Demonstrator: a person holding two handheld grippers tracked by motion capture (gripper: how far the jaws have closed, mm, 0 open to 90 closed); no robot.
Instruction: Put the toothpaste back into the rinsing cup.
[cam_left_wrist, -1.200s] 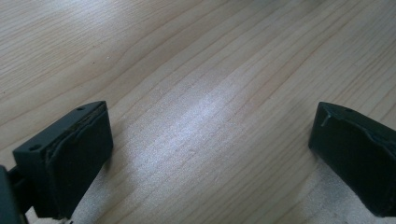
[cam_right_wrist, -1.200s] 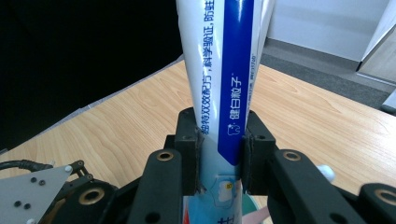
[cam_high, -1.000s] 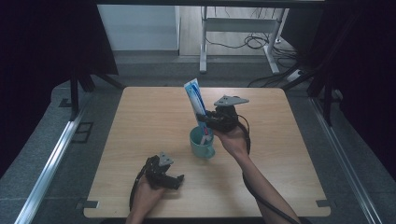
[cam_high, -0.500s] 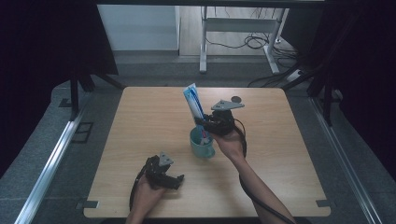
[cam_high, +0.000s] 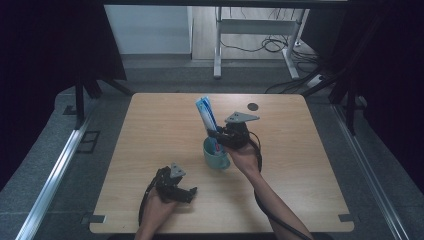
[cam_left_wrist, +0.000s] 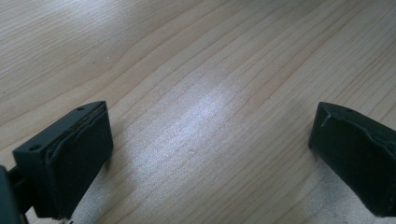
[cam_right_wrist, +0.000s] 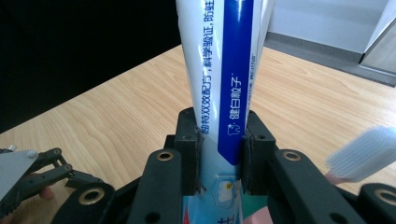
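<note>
White-and-blue tube is standing near the table's middle, its foot in the mug, with the right gripper clamping it; the left gripper is resting agape near the front edge.

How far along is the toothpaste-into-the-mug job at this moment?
Done: a toothbrush already stands in the mug. In hand: the right gripper clamps the toothpaste tube upright over the mug. Left: letting go. The left gripper rests open on the table.
</note>
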